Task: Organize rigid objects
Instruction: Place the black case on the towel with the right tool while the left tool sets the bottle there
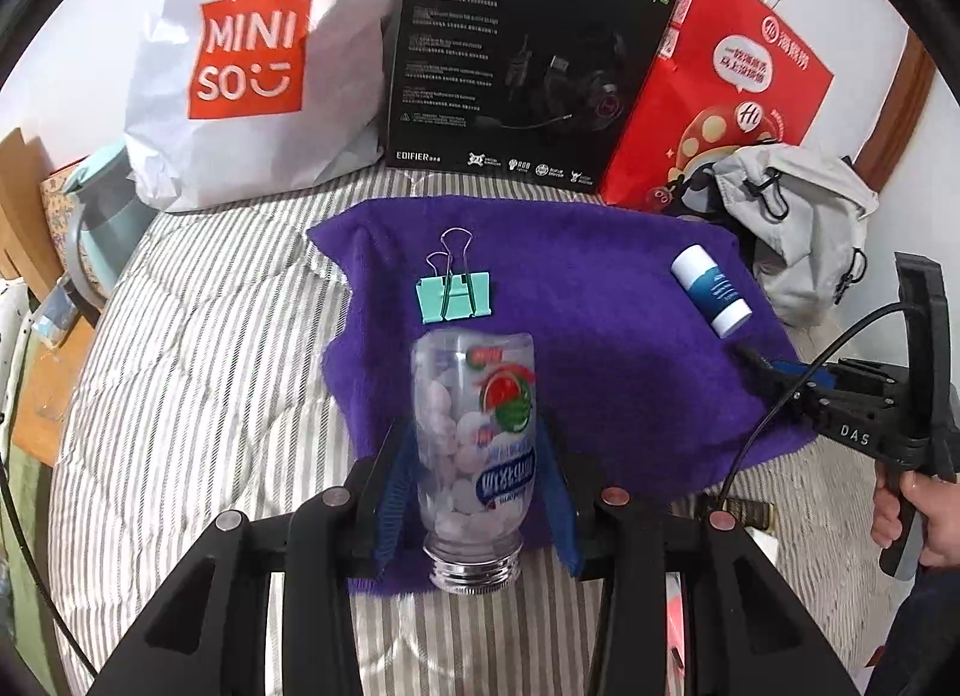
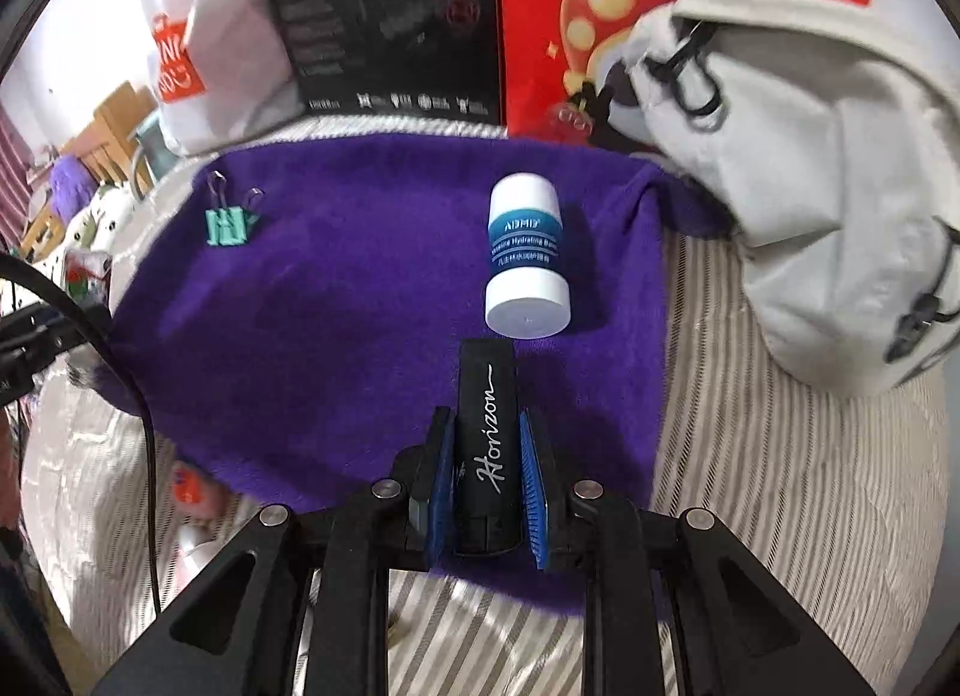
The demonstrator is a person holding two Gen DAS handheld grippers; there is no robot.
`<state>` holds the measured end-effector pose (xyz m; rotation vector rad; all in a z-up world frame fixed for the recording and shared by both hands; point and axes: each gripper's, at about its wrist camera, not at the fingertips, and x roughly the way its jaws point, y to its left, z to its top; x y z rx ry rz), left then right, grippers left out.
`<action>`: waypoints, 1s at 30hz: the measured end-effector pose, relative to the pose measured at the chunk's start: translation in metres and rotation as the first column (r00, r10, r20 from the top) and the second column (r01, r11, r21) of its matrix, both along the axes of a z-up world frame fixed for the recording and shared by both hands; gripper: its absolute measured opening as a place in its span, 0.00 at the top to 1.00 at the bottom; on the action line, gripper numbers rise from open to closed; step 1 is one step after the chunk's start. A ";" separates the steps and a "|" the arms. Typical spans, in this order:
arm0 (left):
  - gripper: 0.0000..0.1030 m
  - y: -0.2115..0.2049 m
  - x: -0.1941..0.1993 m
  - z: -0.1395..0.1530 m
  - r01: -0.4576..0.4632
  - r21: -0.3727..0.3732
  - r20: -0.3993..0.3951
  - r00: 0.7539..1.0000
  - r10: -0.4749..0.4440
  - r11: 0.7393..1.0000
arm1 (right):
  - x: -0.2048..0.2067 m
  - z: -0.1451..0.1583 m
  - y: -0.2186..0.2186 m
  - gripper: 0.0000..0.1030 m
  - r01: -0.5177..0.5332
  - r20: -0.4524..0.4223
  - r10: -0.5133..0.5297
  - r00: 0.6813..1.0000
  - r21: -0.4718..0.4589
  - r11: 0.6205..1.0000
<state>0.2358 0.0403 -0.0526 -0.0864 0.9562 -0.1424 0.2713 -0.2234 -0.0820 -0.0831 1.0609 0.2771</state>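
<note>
In the left wrist view my left gripper (image 1: 477, 474) is shut on a clear plastic bottle (image 1: 474, 432) of pale tablets, its threaded neck pointing back toward the camera, over the near edge of a purple towel (image 1: 600, 336). A mint binder clip (image 1: 454, 297) lies just beyond the bottle. A white and blue stick (image 1: 711, 291) lies at the towel's right. In the right wrist view my right gripper (image 2: 487, 456) is shut on a black tube marked "Horizon" (image 2: 486, 432), its tip close to the white and blue stick (image 2: 527, 258). The binder clip (image 2: 228, 222) sits far left on the purple towel (image 2: 330, 306).
The towel lies on a striped quilt (image 1: 210, 366). Behind it stand a white Miniso bag (image 1: 252, 60), a black headset box (image 1: 516, 54) and a red paper bag (image 1: 738, 78). A grey backpack (image 2: 810, 186) slumps at the right. A person's hand (image 1: 918, 516) holds the right gripper's handle.
</note>
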 end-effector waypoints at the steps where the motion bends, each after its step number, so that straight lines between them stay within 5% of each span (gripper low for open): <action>1: 0.63 -0.001 0.004 -0.003 0.005 0.006 -0.007 1.000 -0.005 1.000 | 0.002 -0.004 0.001 0.79 -0.001 -0.004 0.001 1.000 -0.011 1.000; 11: 0.63 -0.002 0.036 -0.023 0.015 0.013 -0.051 0.999 -0.014 1.000 | 0.008 -0.016 0.002 0.79 -0.013 -0.003 0.013 1.000 -0.023 1.000; 23: 0.63 -0.019 0.062 -0.047 0.019 0.109 -0.085 0.996 -0.010 0.994 | 0.005 -0.017 0.003 0.76 -0.043 0.026 0.043 0.999 -0.023 0.999; 28: 0.62 -0.029 0.059 -0.049 0.052 0.189 -0.076 0.996 -0.038 0.981 | 0.001 -0.017 0.009 0.53 -0.093 0.023 0.094 0.995 -0.016 0.996; 30: 0.62 -0.029 0.058 -0.049 0.050 0.186 -0.081 0.996 -0.036 0.981 | 0.001 -0.016 0.012 0.51 -0.093 0.031 0.095 0.995 -0.042 0.995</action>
